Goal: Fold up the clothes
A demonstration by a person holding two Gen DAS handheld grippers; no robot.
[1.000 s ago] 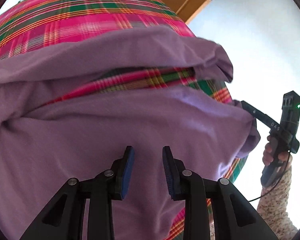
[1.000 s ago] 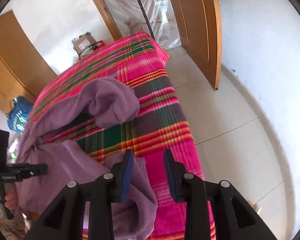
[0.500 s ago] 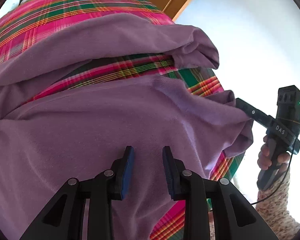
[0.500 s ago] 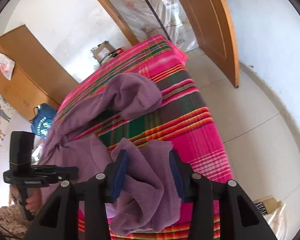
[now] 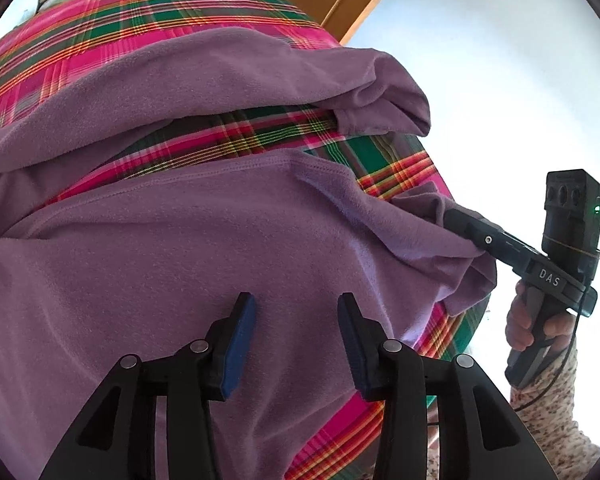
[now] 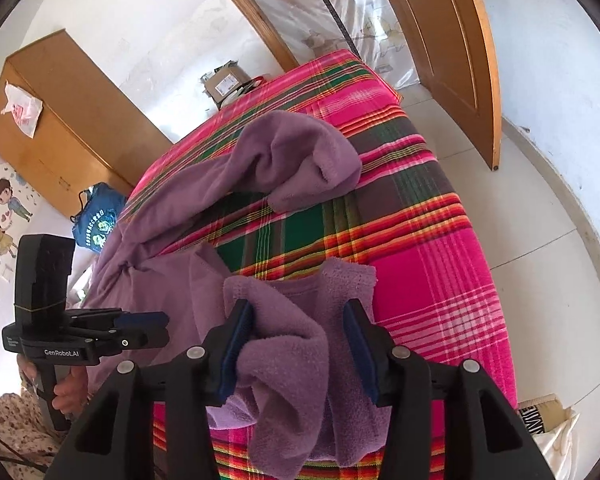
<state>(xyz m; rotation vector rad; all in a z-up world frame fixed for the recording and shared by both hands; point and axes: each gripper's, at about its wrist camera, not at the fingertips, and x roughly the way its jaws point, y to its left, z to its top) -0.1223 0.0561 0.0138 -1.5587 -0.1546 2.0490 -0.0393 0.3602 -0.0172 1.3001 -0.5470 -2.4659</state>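
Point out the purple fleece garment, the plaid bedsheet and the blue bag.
purple fleece garment (image 5: 188,264): left wrist view, its broad flat body.
plaid bedsheet (image 6: 428,264): right wrist view, bare pink area.
blue bag (image 6: 98,220): right wrist view, its printed front.

One purple fleece garment (image 6: 284,168) lies on one bed under one plaid cover (image 6: 428,240), its sleeve end toward twelve o'clock. Two grippers show: the left gripper (image 5: 296,332) at six o'clock in its own view, and the right gripper (image 6: 298,340) likewise. One wooden door (image 6: 448,52) stands at one o'clock, one wardrobe (image 6: 60,120) at ten, one cardboard box (image 6: 228,82) at twelve, one blue bag (image 6: 98,220) at nine.
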